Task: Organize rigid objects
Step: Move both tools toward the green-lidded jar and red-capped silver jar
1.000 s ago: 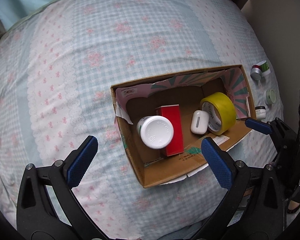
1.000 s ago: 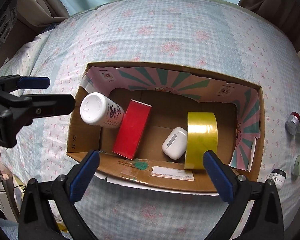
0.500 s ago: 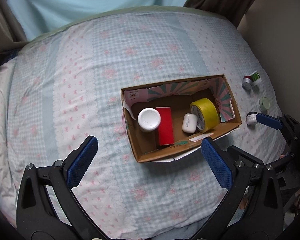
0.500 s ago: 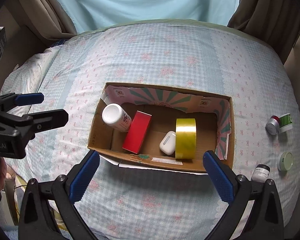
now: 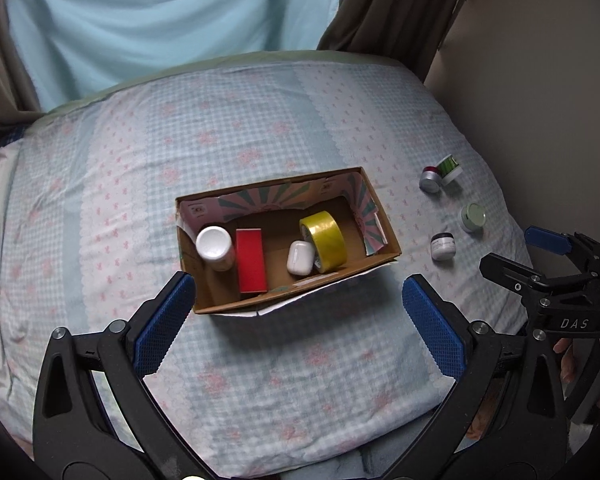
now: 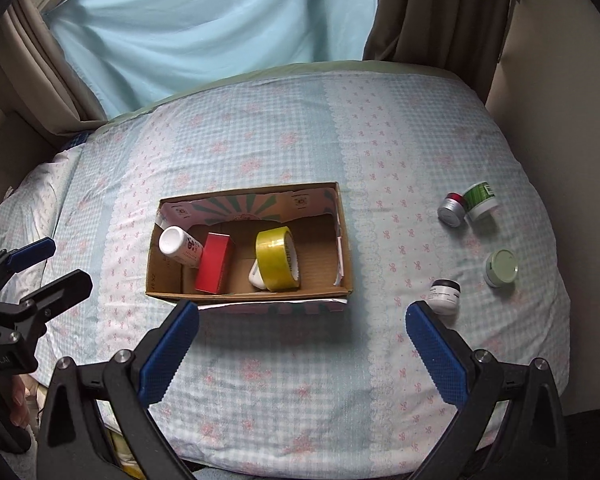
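Observation:
A cardboard box (image 5: pixel 382 234) (image 6: pixel 346 236) sits on the bed. It holds a white bottle (image 5: pixel 215 247) (image 6: pixel 178 245), a red box (image 5: pixel 251 260) (image 6: pixel 214 263), a white earbud case (image 5: pixel 300 257) (image 6: pixel 256 276) and a yellow tape roll (image 5: pixel 324 241) (image 6: pixel 276 258). Several small jars lie right of the box: a silver one (image 6: pixel 452 209), a green-striped one (image 6: pixel 480 200), a pale green one (image 6: pixel 500 267) and a black-capped one (image 6: pixel 443 291). My left gripper (image 5: pixel 296 324) and right gripper (image 6: pixel 302 340) are open and empty, high above the near bed edge.
The checked floral bedspread (image 6: pixel 280 152) covers the bed. A blue curtain (image 6: pixel 204 20) and brown drapes (image 6: pixel 428 4) hang behind it. A wall (image 5: pixel 540 80) runs along the right side.
Both grippers have pulled up and back from the box, which looks much smaller now. The jars and the curtain have come into view. Nothing in the box has moved.

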Available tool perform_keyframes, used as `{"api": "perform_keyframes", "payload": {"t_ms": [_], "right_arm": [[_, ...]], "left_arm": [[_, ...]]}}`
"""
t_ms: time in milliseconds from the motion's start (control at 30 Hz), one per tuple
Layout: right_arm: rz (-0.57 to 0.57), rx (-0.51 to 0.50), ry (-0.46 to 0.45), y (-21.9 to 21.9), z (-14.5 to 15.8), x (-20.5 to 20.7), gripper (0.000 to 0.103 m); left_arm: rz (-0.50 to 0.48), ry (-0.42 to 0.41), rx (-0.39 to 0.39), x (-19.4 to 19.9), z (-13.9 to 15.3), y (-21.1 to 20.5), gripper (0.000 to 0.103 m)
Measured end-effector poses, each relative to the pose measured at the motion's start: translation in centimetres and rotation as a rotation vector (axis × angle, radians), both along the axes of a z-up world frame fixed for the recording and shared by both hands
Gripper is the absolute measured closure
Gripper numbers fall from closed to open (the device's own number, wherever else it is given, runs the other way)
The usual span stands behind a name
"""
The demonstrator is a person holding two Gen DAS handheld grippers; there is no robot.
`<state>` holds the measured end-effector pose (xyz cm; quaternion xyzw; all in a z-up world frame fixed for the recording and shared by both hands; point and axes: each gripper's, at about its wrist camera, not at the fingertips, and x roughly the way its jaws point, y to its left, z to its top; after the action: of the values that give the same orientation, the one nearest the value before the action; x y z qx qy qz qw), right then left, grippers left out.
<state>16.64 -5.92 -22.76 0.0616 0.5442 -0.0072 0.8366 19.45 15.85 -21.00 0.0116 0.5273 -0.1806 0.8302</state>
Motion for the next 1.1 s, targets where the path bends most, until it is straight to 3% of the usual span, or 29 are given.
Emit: {"api": "perform_keyframes", "payload": {"t_ms": [233,400,567,733,967,1100], "right_arm": [[-0.114,-0.024,-0.036,-8.9,1.5,-2.9,0.0],[-0.116,0.002,-0.042,-16.2,1.2,-3.0,0.0],[-0.057,-0.024,-0.031,-23.0,-0.3,-1.2,0.0],[0.0,-0.02,-0.012,-28.4,-1.8,1.6,0.0],[0.025,0.027,0.019,-32.5,-3.6,5.2,0.0],[0.029,0.112,0.045,-34.2,-5.8,8.1,0.0]], "left_arm": [[-0.001,0.006,-0.011,-1.5,0.3,-6.3,0.0],[0.038,-0.018,0.009,-1.8,0.2,-11.7,0.0],[0.117,0.004,0.005,-1.4,-0.8,-18.0,0.0],[0.131,0.033,0.007,-0.4,-2.4,-24.0,0.0],[0.083,0.038,0.059,2.0,-4.4,-30.1,0.0],[0.02,0.05,0.061,4.4,-6.5,-32.8,0.0]]}}
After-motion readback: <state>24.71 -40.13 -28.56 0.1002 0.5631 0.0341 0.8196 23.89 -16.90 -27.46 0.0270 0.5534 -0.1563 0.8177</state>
